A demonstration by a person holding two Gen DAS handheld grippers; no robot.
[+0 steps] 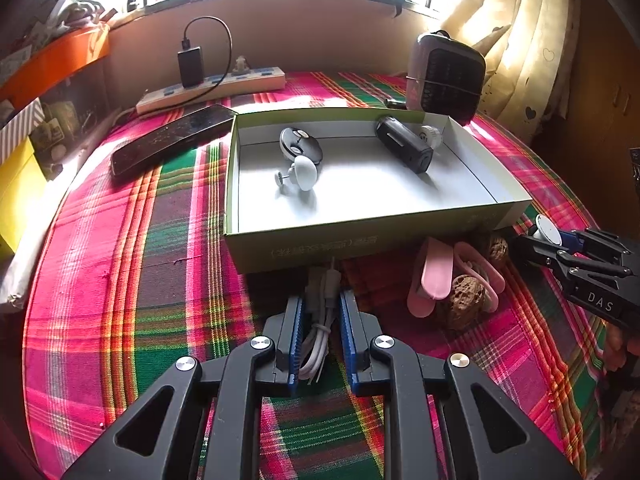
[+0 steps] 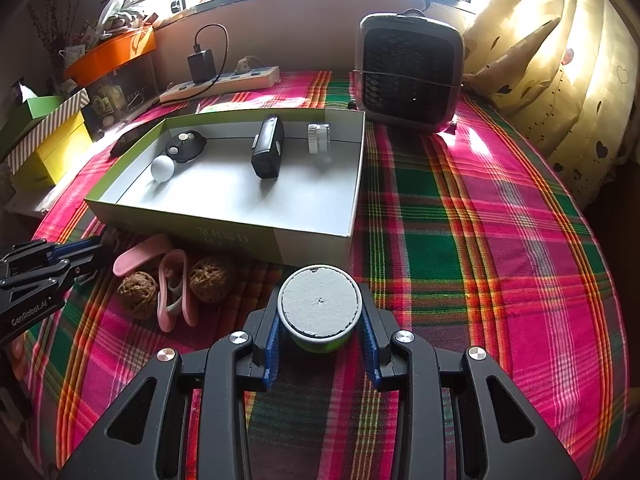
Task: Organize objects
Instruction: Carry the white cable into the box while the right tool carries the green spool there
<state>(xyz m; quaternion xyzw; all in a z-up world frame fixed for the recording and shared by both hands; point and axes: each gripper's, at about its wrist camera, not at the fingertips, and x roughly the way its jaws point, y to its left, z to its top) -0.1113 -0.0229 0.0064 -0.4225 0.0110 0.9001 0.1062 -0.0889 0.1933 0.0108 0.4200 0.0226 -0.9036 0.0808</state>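
Left claw (image 1: 320,332): pinching a bundled white cable (image 1: 320,344), lower centre.
Right claw (image 2: 320,334): pinching a round grey-topped container (image 2: 319,305).
Box (image 2: 312,236): upper left.

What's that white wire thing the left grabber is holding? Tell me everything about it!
It is a white cable bundle, thin and plastic-looking, looped up and tied round its middle with its own cord. The left gripper is shut on it, blue pads pressing both sides. Small plug ends poke out toward the green box, above the plaid cloth.
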